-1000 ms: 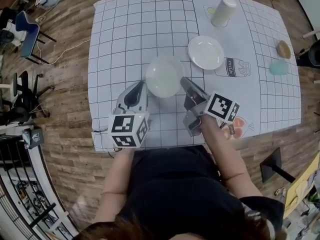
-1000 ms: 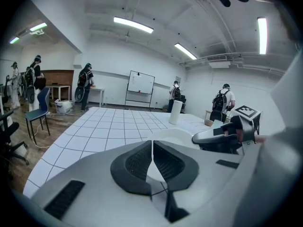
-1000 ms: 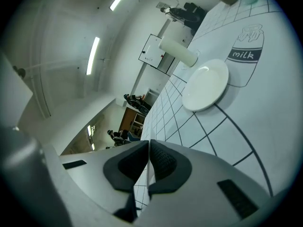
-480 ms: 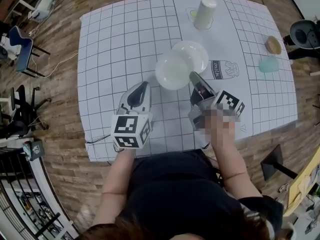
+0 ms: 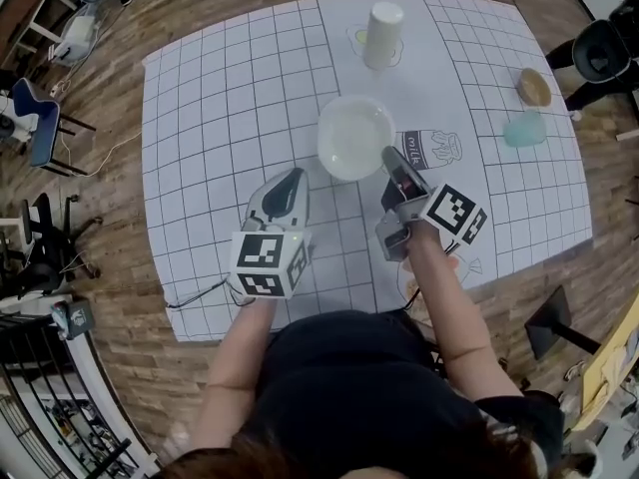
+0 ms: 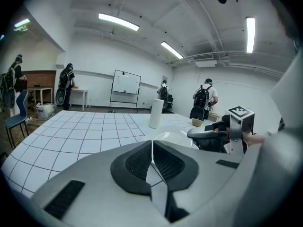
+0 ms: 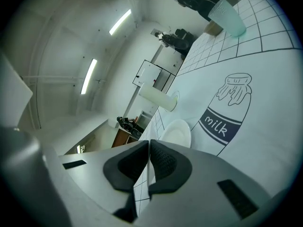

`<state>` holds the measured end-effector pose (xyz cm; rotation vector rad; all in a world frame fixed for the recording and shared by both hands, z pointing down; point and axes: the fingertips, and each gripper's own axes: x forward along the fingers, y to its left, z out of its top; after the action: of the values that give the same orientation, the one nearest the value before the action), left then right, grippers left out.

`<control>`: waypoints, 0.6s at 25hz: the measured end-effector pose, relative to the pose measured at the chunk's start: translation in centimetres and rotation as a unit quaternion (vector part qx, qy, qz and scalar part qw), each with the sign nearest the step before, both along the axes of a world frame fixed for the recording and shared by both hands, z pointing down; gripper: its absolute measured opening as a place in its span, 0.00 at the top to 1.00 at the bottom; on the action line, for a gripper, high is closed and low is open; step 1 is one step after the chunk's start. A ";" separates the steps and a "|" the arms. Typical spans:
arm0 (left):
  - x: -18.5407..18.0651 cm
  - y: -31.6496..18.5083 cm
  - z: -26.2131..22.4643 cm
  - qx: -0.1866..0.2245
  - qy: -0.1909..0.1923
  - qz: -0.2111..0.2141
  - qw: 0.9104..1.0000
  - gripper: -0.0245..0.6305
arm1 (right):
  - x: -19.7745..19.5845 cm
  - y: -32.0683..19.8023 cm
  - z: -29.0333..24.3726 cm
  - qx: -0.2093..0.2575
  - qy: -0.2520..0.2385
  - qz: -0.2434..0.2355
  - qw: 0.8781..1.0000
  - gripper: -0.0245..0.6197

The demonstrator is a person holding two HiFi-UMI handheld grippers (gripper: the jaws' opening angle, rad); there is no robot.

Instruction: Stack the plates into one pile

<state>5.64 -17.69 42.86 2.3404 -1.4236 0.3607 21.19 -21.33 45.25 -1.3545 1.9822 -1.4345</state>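
In the head view one white plate (image 5: 351,133) lies over the other at the middle of the gridded mat, so the pair reads as a single disc. My right gripper (image 5: 391,160) sits at the disc's lower right edge, jaws shut on the top plate's rim. From the right gripper view (image 7: 149,145) the plate (image 7: 179,132) spreads out just past the pads. My left gripper (image 5: 293,178) hovers left of and below the plates, shut and empty. In its own view (image 6: 152,145) the plate (image 6: 173,137) and the right gripper (image 6: 213,134) lie ahead.
A tall white cup (image 5: 384,21) stands behind the plates on the gridded mat (image 5: 220,118). A teal cup (image 5: 524,128) and a small brown bowl (image 5: 534,86) are at the right. A milk-bottle drawing (image 5: 429,150) is beside the plates. People stand in the background.
The right gripper carried its plate toward the far right, from apart, through an overlap, to lying over the second plate. The left gripper drifted the same way, staying shut.
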 end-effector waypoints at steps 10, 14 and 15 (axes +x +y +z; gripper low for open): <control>1.6 -2.4 1.2 -0.012 0.001 0.005 1.000 0.92 | 1.9 -1.9 2.0 -0.017 -0.023 0.036 0.999 0.92; 1.6 -3.1 2.0 -0.022 0.000 0.005 1.000 0.92 | 2.3 -2.3 3.2 -0.035 -0.028 0.048 0.998 0.92; 1.5 -3.3 2.2 -0.024 0.000 0.005 1.000 0.92 | 2.3 -2.4 3.5 -0.039 -0.028 0.051 0.998 0.92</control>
<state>7.13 -20.96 45.03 2.3086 -1.3888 0.3933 23.54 -23.75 48.72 -1.4118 1.8129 -1.5002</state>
